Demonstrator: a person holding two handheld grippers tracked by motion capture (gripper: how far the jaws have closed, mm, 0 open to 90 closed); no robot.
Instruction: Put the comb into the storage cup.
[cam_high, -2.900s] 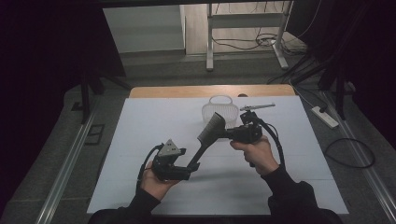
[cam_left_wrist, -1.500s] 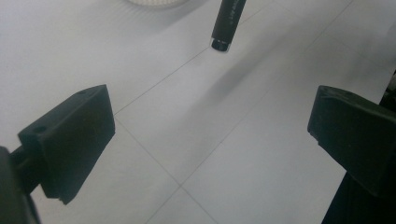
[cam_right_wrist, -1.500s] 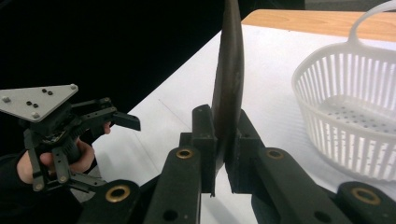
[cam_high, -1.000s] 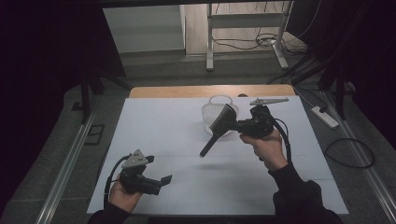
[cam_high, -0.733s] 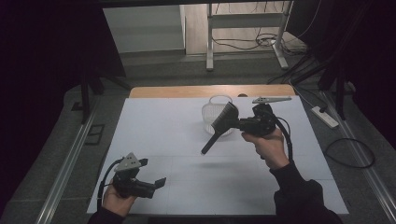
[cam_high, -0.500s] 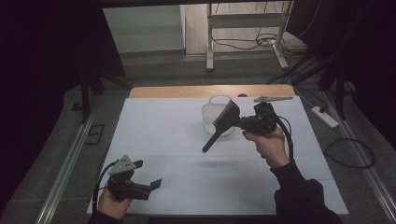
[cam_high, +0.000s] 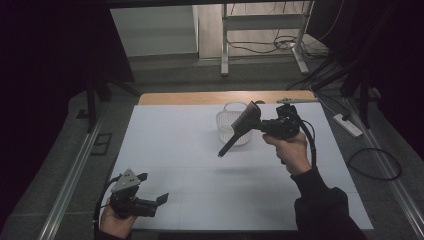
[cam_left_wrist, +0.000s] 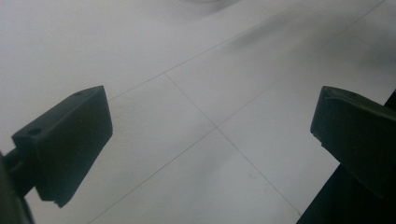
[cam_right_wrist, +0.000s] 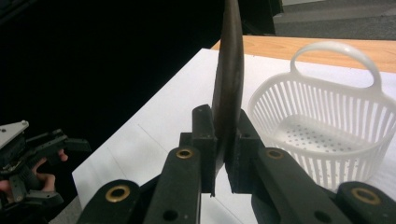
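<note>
My right gripper (cam_high: 257, 125) is shut on the wide blade of a dark spatula (cam_high: 237, 132), held above the table; its thin handle slants down and to the left. In the right gripper view the blade (cam_right_wrist: 229, 70) stands edge-on, pinched between the two pads of my right gripper (cam_right_wrist: 223, 135). Just behind it a white slotted basket (cam_high: 225, 107) with a loop handle stands empty (cam_right_wrist: 327, 112). My left gripper (cam_high: 152, 187) hovers at the table's near left corner, open. Its fingers (cam_left_wrist: 70, 140) stand wide apart over bare white table.
The white tabletop (cam_high: 175, 130) has a wooden strip (cam_high: 200, 97) along its far edge. A metal rail (cam_high: 75, 175) runs along the floor at the left. Cables and a power strip (cam_high: 347, 125) lie on the floor at the right. The left hand and gripper (cam_right_wrist: 28, 154) appear beyond the table's corner.
The left gripper has drawn away from the spatula's handle to the near left corner. The right gripper has carried the spatula up and back toward the basket.
</note>
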